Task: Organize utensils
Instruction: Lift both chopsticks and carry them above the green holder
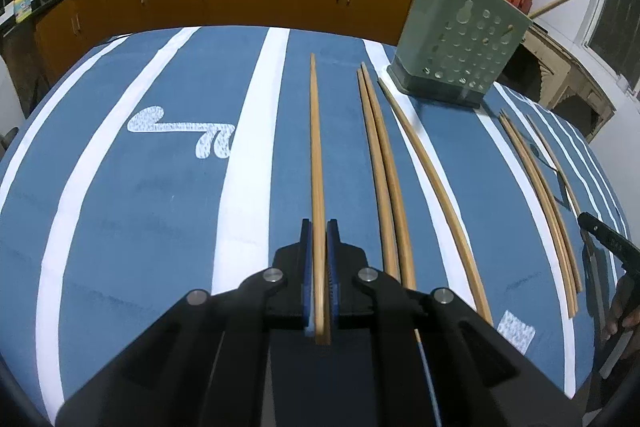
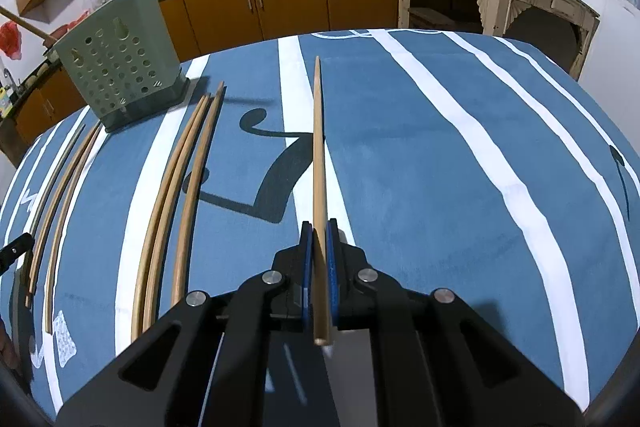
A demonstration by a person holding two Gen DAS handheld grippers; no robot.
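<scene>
Left claw (image 1: 319,239): pads pressed together on a single chopstick (image 1: 316,147). The stick runs lengthwise between the blue pads, its butt end projecting behind them toward the camera, its tapered tip pointing toward the far edge of the bench (image 1: 140,207).

Right claw (image 2: 319,241): likewise pinching one chopstick (image 2: 318,147), held the same way, thick end behind the pads, tip aimed at the far edge.

Loose chopsticks on the blue-and-white striped cloth: a touching pair (image 1: 380,167) just right of the left claw's stick, one further single (image 1: 432,179) beside it, and a group of three (image 2: 180,195) left of the right claw's stick. All lie roughly parallel to the held sticks.

Green perforated utensil holder (image 1: 460,39) stands upright near the far edge of the bench, beyond the tips of the loose sticks, apart from both claws.
</scene>
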